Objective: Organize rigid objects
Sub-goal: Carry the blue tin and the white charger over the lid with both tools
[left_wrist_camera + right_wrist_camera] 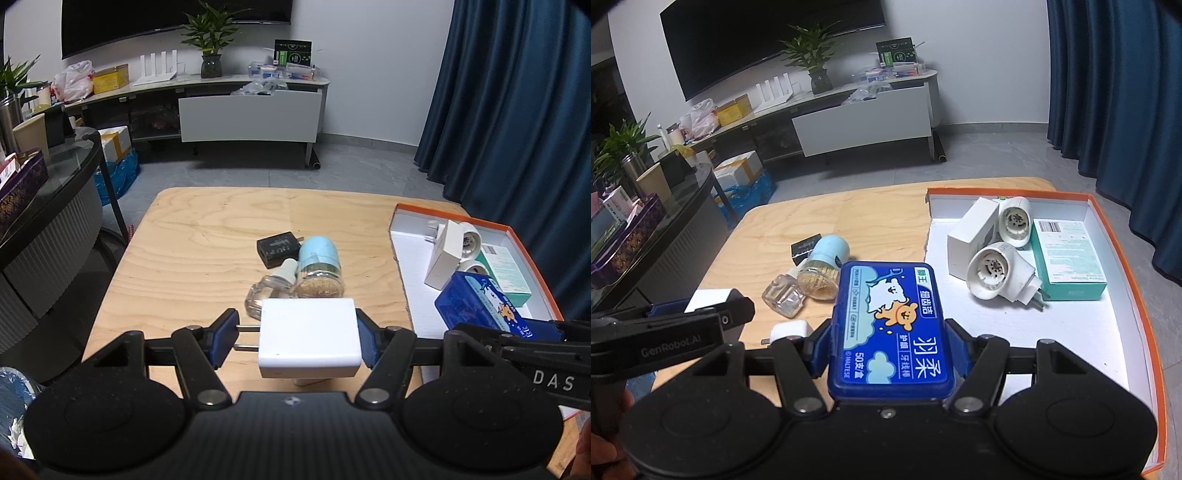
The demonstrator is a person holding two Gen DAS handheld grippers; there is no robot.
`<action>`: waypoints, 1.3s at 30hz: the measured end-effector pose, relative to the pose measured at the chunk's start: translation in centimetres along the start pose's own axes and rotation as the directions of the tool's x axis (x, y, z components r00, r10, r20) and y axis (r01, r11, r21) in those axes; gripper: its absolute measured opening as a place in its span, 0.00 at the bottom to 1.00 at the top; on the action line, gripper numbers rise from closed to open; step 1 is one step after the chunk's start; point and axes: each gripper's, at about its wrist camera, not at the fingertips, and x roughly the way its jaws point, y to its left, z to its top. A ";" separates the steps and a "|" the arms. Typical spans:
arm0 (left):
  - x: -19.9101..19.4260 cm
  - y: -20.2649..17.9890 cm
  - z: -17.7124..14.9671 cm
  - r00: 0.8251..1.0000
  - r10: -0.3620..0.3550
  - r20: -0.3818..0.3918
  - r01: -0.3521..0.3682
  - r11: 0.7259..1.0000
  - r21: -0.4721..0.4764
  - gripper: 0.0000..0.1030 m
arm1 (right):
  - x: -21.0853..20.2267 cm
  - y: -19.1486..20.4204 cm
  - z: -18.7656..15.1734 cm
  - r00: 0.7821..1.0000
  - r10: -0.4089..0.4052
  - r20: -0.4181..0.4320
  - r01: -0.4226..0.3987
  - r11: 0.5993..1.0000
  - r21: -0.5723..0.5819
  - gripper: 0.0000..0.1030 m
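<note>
Two things are riding in my fingers at once. My left gripper [297,341] is clamping a white charger block [309,338] by its sides, one pad meeting its two prongs and the other pressing its flat back, the fingers closed to about the block's width. My right gripper [888,349] is gripping a blue floss-pick case [889,328] across its narrow width, fingers partly closed and pressing both long edges.

Both loads are hanging above the near part of the desk [192,240]. To the right, the orange-rimmed tray [1123,251] is already holding a white carton [969,236], two white plug-in heaters [995,273] and a teal box [1067,258]. Left behind on the desk are a black adapter [279,249], a blue-capped jar [319,267], a clear refill bottle [271,291] and a small white plug [788,329] just beneath my left gripper.

I judge this to be the carrying step: both items lifted, neither yet set down. Next, I am going to need to swing the blue case rightward over the tray's bare near floor, lower it flat and ease the fingers apart, keeping clear of the heaters; the charger block should follow beside it without the two grippers colliding.

Readable writing: the case's label shows large Chinese characters, "50" with more characters, and "MALTESE" along one edge. The left gripper's body reads "GenRobot.AI"; the right one shows "DAS". The teal box is carrying a barcode; its small print is too fine to read.
</note>
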 end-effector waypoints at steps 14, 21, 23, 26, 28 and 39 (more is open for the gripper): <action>-0.1 -1.3 0.0 1.000 -0.027 -0.008 0.027 1.000 0.005 0.64 | -0.9 -1.3 0.0 1.000 -0.011 0.015 0.010 0.999 0.033 0.73; -0.3 -1.8 0.1 0.999 -0.036 -0.005 0.036 0.999 0.008 0.64 | -1.3 -1.7 0.0 1.000 -0.019 0.022 0.018 0.999 0.040 0.73; -0.3 -1.9 0.1 0.999 -0.041 -0.007 0.041 0.999 0.008 0.64 | -1.4 -1.8 0.0 1.000 -0.022 0.022 0.021 0.999 0.039 0.73; -0.2 -2.4 0.2 0.999 -0.049 -0.012 0.049 0.999 0.016 0.64 | -1.7 -2.0 0.1 0.999 -0.035 0.026 0.034 0.999 0.034 0.73; -0.2 -2.7 0.3 0.998 -0.054 -0.012 0.054 0.998 0.023 0.64 | -1.9 -2.4 0.0 0.998 -0.047 0.030 0.045 0.998 0.036 0.73; -0.1 -4.6 0.4 0.995 -0.099 -0.020 0.100 0.994 0.041 0.64 | -2.8 -4.6 0.0 0.996 -0.083 0.039 0.080 0.994 0.073 0.73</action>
